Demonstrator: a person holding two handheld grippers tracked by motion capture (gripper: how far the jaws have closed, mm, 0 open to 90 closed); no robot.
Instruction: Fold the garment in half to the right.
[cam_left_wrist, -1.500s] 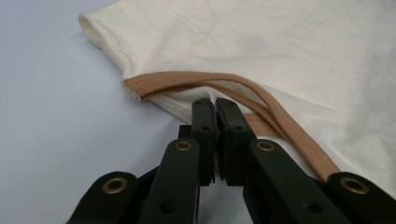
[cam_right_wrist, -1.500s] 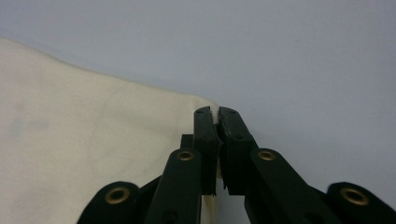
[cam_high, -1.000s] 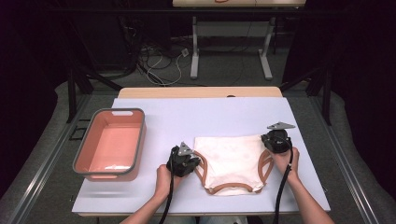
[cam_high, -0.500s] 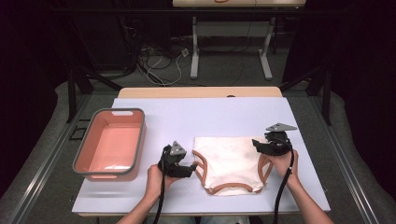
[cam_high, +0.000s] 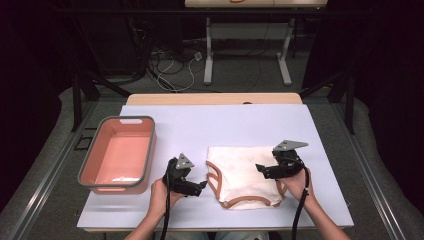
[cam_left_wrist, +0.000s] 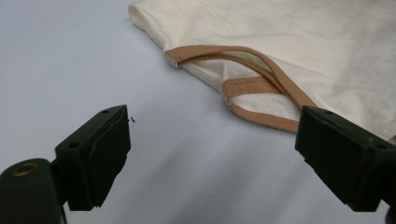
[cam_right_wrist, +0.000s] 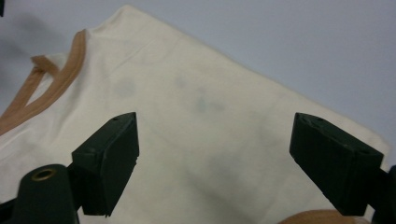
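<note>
A cream garment (cam_high: 240, 172) with tan trim lies flat on the white table (cam_high: 225, 125). My left gripper (cam_high: 202, 186) hovers just left of its trimmed edge. In the left gripper view the left gripper (cam_left_wrist: 212, 126) has been spreading its jaws, with bare table between them and the garment (cam_left_wrist: 289, 42) ahead. My right gripper (cam_high: 260, 169) is over the garment's right part. It (cam_right_wrist: 215, 128) has also been opening its jaws above the cream cloth (cam_right_wrist: 196, 107), with nothing pinched between them.
A salmon bin with a grey rim (cam_high: 150, 150) stands at the table's left side. A wooden strip (cam_high: 215, 98) borders the table's far edge. Cables and table legs lie on the floor beyond.
Both grippers have let go of the garment and their jaws have spread wide. The left one backed off to the left, the right one drew back toward the person.
</note>
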